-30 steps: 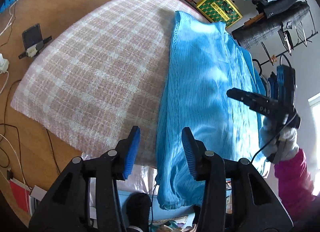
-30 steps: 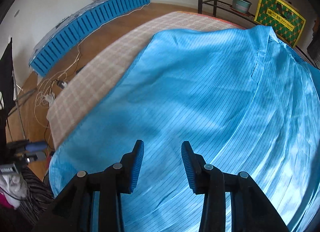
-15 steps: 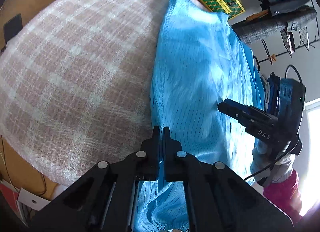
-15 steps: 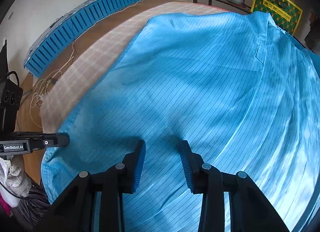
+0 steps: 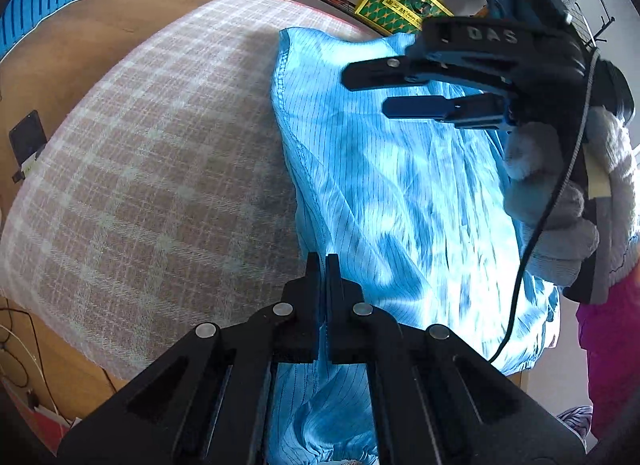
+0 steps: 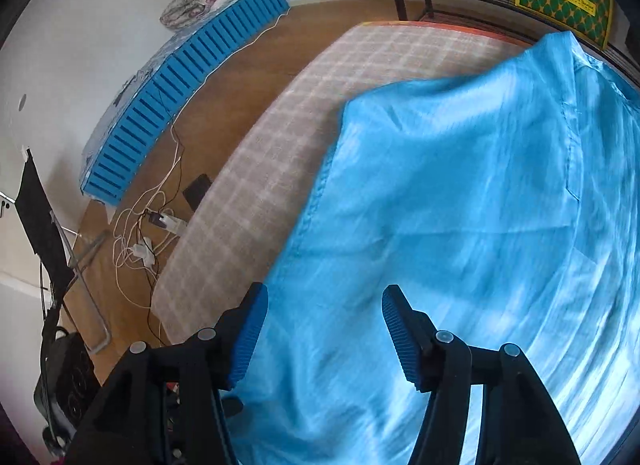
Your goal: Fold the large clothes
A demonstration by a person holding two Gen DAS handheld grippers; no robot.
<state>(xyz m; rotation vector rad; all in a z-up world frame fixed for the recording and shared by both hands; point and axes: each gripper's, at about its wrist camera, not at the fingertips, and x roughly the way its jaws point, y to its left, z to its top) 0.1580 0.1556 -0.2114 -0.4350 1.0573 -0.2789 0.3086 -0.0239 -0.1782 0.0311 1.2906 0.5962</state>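
Now our left claw [image 5: 322, 265], low centre, pinches the blue garment [image 5: 400, 193] edge. Our right claw [image 6: 320, 329] gapes wide; we should carry that edge across evenly, keeping it taut.

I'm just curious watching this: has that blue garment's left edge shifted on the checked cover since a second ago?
Yes. In the right wrist view the blue garment has drawn rightward, baring more checked cover; the left gripper is shut on its edge.

Glossy, pin-striped sky-blue cloth garment [image 5: 392, 193] lies on a matt, coarse-woven pink-and-white checked blanket [image 5: 160, 169]; brown wooden floor [image 6: 248, 77] looks smooth.
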